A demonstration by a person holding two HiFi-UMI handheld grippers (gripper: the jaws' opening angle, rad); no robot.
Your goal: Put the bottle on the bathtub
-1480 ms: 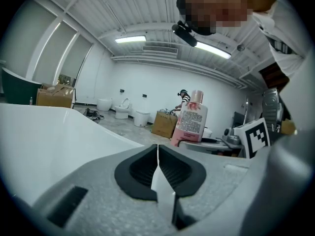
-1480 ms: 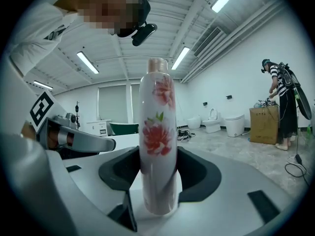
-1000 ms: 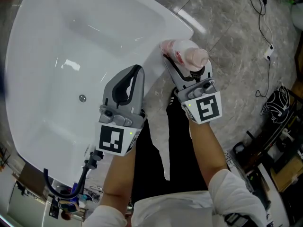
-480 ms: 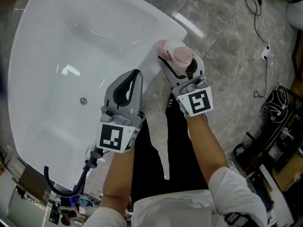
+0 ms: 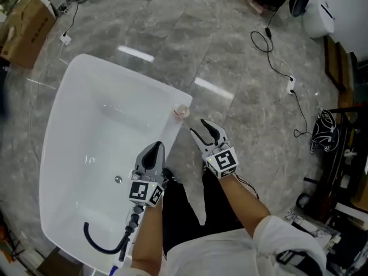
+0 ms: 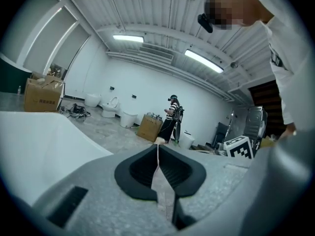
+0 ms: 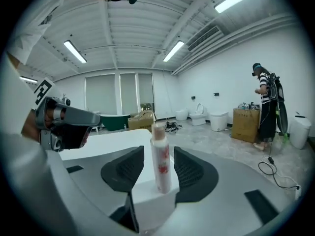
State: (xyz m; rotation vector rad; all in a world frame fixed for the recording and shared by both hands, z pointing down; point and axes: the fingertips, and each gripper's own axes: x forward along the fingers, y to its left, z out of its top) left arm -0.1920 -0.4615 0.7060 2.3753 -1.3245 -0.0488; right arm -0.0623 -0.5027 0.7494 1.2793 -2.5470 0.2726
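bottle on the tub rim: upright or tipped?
Upright. The bottle stands on its base on the corner of the tub rim, cap up, with no lean visible in the right gripper view.

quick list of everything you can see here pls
bathtub: one, white, on grey floor
bottle: one, pink, upright on tub's corner rim
hose: one, black, tub's near end
box: one, brown, floor beyond tub
cable: one, black, floor at right
toilets: several, white, far wall
bystander: one, striped top, beside a box
left gripper: one, grey, by tub's near rim, jaws together, empty
right gripper: one, grey, behind bottle, jaws apart after just closing a little, bottle beyond tips, untouched
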